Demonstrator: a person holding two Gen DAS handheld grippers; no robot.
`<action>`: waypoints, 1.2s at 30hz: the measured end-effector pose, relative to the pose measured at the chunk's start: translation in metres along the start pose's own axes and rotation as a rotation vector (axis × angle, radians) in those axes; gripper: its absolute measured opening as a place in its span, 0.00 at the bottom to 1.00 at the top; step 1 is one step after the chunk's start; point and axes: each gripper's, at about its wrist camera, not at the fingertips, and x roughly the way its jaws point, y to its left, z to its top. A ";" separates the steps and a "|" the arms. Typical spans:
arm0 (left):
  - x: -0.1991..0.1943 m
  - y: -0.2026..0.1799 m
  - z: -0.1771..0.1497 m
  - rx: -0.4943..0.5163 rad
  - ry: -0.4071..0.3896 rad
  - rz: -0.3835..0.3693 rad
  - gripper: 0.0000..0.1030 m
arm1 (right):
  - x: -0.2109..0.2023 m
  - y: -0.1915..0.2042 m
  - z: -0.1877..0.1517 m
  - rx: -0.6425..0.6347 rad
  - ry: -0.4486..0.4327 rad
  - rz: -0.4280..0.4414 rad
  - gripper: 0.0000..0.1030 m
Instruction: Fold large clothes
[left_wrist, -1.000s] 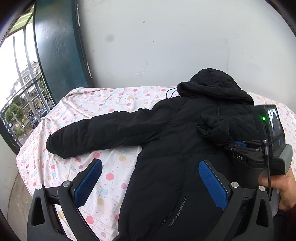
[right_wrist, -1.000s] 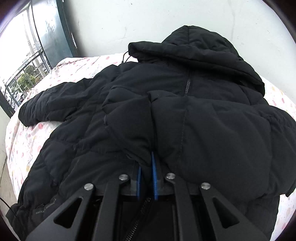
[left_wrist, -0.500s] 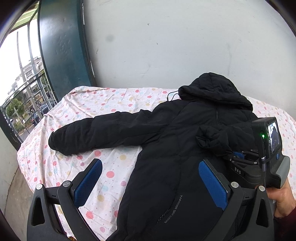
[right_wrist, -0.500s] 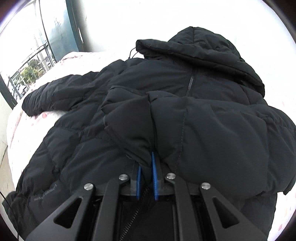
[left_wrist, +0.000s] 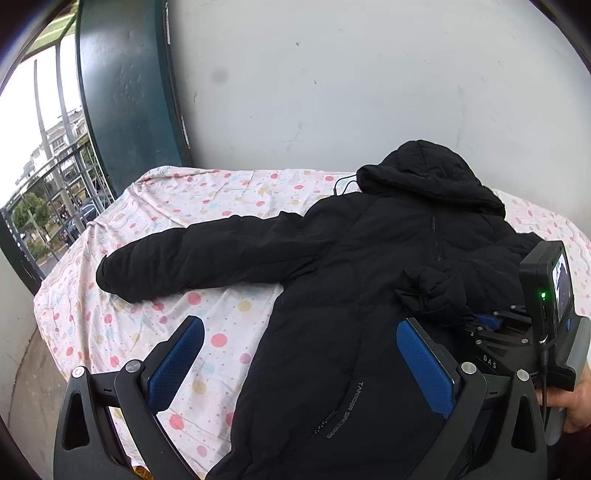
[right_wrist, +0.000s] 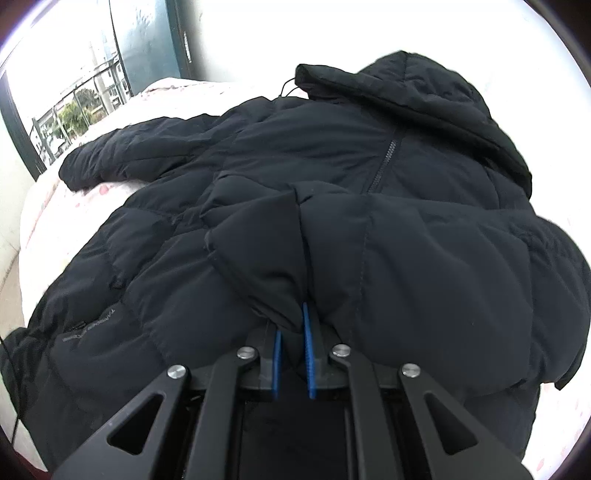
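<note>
A black hooded puffer jacket (left_wrist: 369, 266) lies front up on a bed with a polka-dot sheet (left_wrist: 177, 206). Its left sleeve (left_wrist: 207, 254) stretches out flat toward the window. Its right sleeve (right_wrist: 280, 251) is folded across the chest, and my right gripper (right_wrist: 293, 332) is shut on that sleeve's cuff. In the left wrist view the right gripper (left_wrist: 484, 321) shows at the right edge, still pinching the bunched cuff (left_wrist: 436, 295). My left gripper (left_wrist: 299, 354) hovers open over the jacket's lower left side, its blue pads wide apart and empty.
A white wall (left_wrist: 369, 92) runs behind the bed. A dark teal door frame (left_wrist: 125, 96) and a balcony railing (left_wrist: 55, 177) stand at the left. The hood (left_wrist: 424, 173) rests near the wall. A hand (left_wrist: 572, 406) grips the right tool's handle.
The right gripper has carried the sleeve cuff a little further across the jacket's chest and rolled slightly. The left gripper stayed put, still open.
</note>
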 end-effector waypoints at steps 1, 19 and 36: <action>0.000 0.000 0.000 -0.002 0.001 -0.002 0.99 | 0.000 0.003 0.000 -0.016 0.004 -0.010 0.14; 0.015 -0.033 0.010 0.020 0.035 -0.079 0.99 | -0.073 -0.019 -0.026 0.044 -0.108 0.041 0.86; 0.096 -0.192 0.029 0.233 0.140 -0.290 0.99 | -0.100 -0.258 -0.054 0.557 -0.198 -0.182 0.86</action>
